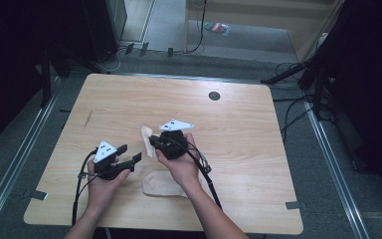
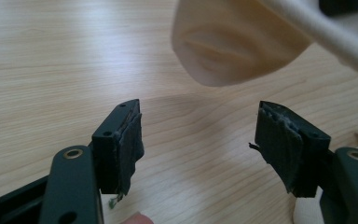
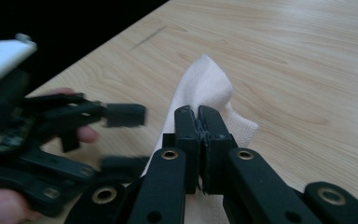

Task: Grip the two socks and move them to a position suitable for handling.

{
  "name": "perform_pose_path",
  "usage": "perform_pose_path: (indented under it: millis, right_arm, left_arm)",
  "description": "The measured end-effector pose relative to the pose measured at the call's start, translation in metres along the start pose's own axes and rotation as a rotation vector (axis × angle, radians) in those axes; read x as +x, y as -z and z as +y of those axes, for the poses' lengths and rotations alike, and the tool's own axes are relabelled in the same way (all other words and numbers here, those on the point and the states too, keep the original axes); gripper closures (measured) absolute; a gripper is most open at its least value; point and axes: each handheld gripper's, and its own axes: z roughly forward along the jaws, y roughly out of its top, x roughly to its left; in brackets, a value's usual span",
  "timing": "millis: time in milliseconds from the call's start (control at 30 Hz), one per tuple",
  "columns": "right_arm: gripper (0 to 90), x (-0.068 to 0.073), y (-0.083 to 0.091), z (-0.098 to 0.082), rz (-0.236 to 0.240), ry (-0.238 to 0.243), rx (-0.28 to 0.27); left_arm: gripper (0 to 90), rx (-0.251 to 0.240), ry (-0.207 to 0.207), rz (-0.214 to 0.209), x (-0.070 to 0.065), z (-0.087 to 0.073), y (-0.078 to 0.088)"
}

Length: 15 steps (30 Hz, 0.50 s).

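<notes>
A: Where is the cloth (image 1: 151, 149) at this moment?

B: Near the middle of the wooden table (image 1: 238, 149), toward the near edge. One end is lifted off the surface; the rest lies flat on the wood under the person's right forearm.

A: What holds that end up?

B: The right gripper (image 3: 199, 122). Its jaws are pressed together with the pale fabric pinched between them, and the cloth rises just beyond their tips in the right gripper view.

A: And the left gripper (image 2: 198, 140)?

B: Jaws apart, nothing between the pads (image 2: 129, 140). It sits just left of the raised cloth, which hangs in front of it, not touching.
</notes>
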Motion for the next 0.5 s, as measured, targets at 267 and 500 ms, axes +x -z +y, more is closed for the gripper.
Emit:
perform_pose_path:
  millis: [267,500]
  right_arm:
    - [88.0,0.008,0.012,0.007,0.114,-0.086,-0.034]
    - [87.9,0.017,0.015,0.006,0.158,-0.113,-0.027]
  left_arm:
    - [24.8,0.023,-0.038,0.042,-0.011,0.005,-0.013]
    - [20.1,-0.002,-0.106,0.106,-0.026,0.012,-0.024]
